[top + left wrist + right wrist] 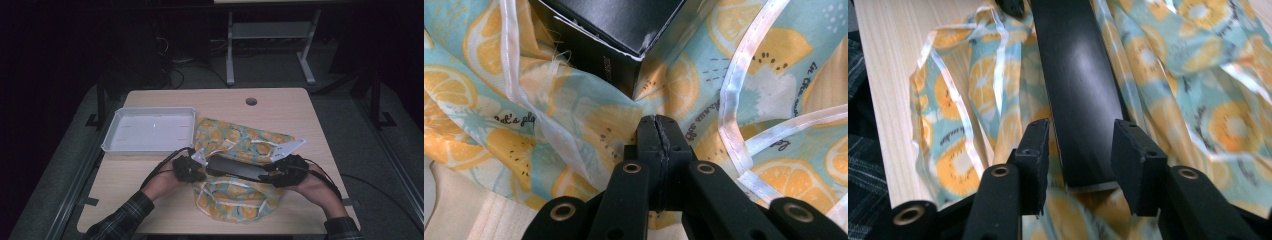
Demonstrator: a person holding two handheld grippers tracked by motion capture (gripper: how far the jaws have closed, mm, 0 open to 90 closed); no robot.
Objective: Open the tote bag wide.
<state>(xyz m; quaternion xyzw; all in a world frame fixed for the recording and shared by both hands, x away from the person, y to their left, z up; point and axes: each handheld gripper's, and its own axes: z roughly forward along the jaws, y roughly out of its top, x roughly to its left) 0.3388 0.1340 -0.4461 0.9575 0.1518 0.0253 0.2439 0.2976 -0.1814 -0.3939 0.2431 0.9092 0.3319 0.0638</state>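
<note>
Black box lying on lemon-print cloth mid-surface | left gripper jaws clenched, pinching cloth just beside box corner | right gripper jaws apart, straddling box end, pads off it | white tray back-left

The high view was dimly lit, the surroundings beyond the table being lost in near-black. Brighter, even light was seen in both gripper views. A soft glare was carried by the black box just ahead of the right gripper, and the fabric beside it was blurred.
</note>
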